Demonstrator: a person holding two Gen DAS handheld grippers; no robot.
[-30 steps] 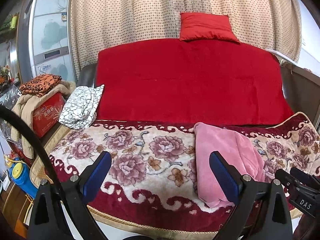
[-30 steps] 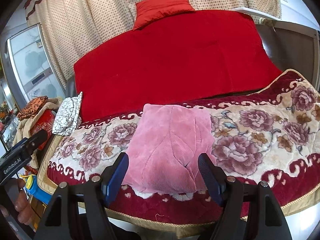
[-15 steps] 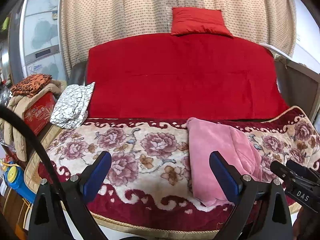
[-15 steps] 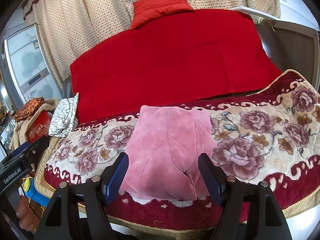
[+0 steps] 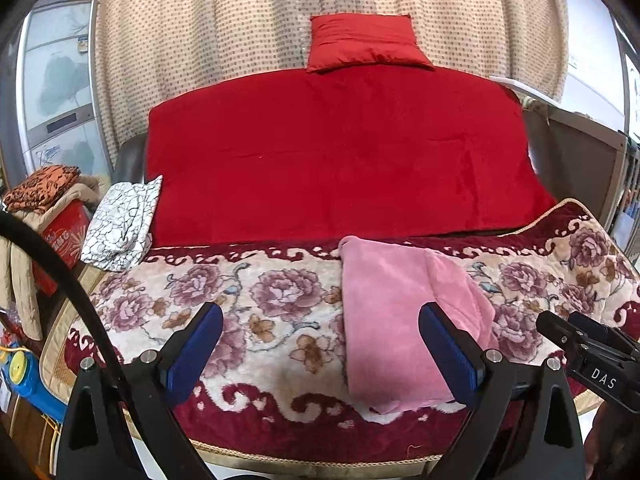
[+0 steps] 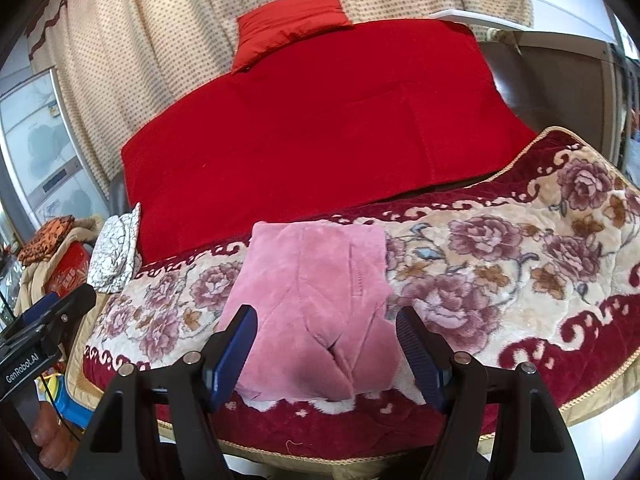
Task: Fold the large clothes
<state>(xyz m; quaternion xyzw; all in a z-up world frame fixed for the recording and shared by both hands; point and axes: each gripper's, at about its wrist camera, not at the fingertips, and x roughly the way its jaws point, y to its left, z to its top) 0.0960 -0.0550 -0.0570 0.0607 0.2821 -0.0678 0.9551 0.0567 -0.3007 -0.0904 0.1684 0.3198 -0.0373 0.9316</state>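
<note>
A pink fleece garment (image 5: 404,312) lies folded into a rectangle on the floral blanket (image 5: 256,304) covering the sofa seat; it also shows in the right wrist view (image 6: 320,304). My left gripper (image 5: 320,344) is open and empty, held in front of the seat edge, with the garment just behind its right finger. My right gripper (image 6: 326,344) is open and empty, held in front of the garment's near end without touching it. The left gripper's body (image 6: 44,320) shows at the left edge of the right wrist view.
A red blanket (image 5: 340,152) covers the sofa back, with a red cushion (image 5: 364,46) on top. A white crackle-pattern cloth (image 5: 120,228) lies at the seat's left end. Left of the sofa stand a red box (image 5: 64,232) piled with clothes and a fridge (image 5: 56,92).
Both grippers drew back and shifted slightly, so the sofa looks a little farther and more centred. The pink garment has not moved. Both grippers stay open.
</note>
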